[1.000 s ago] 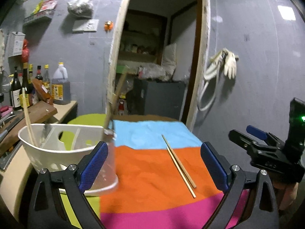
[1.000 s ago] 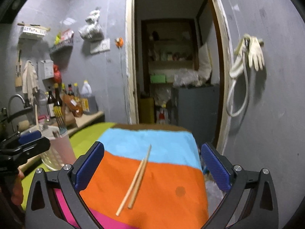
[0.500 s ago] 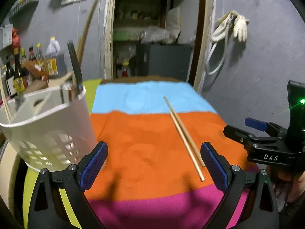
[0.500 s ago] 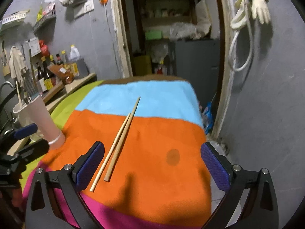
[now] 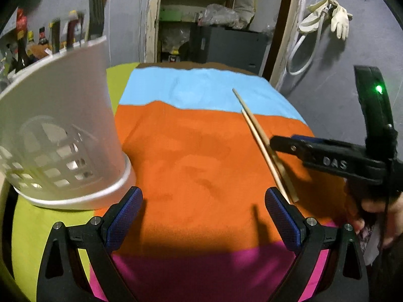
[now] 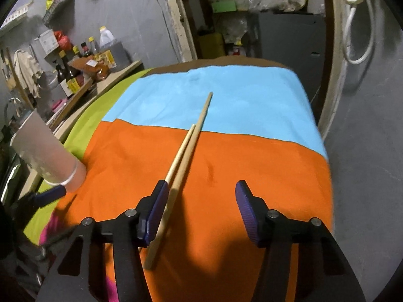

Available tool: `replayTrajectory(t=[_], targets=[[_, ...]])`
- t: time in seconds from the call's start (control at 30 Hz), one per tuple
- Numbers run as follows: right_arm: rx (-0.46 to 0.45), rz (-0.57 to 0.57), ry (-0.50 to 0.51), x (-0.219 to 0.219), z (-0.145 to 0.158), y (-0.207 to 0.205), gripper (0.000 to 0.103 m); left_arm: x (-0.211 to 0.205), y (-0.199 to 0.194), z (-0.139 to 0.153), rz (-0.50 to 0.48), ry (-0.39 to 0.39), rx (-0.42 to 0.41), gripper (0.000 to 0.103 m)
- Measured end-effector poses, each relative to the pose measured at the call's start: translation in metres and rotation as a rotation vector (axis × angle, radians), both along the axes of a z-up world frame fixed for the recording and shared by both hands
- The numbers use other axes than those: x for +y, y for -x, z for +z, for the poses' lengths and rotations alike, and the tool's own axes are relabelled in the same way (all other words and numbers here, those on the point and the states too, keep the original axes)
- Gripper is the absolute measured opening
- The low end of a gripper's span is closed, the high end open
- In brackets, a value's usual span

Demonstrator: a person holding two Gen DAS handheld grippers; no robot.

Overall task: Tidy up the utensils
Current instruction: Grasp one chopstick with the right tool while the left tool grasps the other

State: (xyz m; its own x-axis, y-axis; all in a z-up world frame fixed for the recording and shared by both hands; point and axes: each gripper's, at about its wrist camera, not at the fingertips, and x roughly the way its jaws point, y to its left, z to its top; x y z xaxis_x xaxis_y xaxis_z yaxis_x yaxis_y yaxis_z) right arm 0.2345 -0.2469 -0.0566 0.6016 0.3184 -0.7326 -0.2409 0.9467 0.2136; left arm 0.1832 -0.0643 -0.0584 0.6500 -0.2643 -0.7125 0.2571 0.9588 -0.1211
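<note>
A: Right wrist view: the right hand-held gripper (image 6: 200,211) has its blue-padded jaws closing around the near ends of the pair of pale wooden chopsticks (image 6: 187,148), which lie just inside the left pad, not yet pinched.

B: Probably so both lift together. And the left hand-held gripper (image 5: 204,217)?

A: Jaws wide apart, empty, beside the white slotted plastic utensil holder (image 5: 59,130) at the left, likely to steady it.

B: Surface?

A: A desk under a striped cloth (image 6: 252,156), blue far, orange, magenta near; grey walls, a doorway beyond.
</note>
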Motion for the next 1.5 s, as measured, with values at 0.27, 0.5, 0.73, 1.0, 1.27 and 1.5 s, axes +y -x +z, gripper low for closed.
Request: replayTrajectory(t=[0.27, 0.5, 0.73, 1.0, 1.27, 1.5], targets=[[0.012, 0.026, 0.121, 0.015, -0.005, -0.015, 0.046, 0.003, -0.007, -0.001, -0.004, 0.032, 0.038, 0.095], [0.011, 0.015, 0.150, 0.009, -0.008, -0.029, 0.017, -0.004, -0.006, 0.004, -0.038, 0.043, 0.010, 0.094], [0.041, -0.034, 0.037, -0.028, -0.009, -0.025, 0.003, -0.023, -0.014, 0.009, -0.100, 0.055, 0.018, 0.079], [0.081, -0.055, -0.029, -0.056, -0.008, 0.000, 0.003, -0.054, -0.050, 0.005, -0.197, 0.079, 0.113, 0.032], [0.149, -0.061, -0.116, -0.067, -0.009, 0.000, 0.004, -0.062, -0.093, -0.003, -0.204, 0.115, 0.236, 0.018], [0.182, -0.106, -0.150, -0.061, -0.011, -0.025, 0.006, -0.063, -0.112, -0.006, -0.176, 0.124, 0.332, 0.005]])
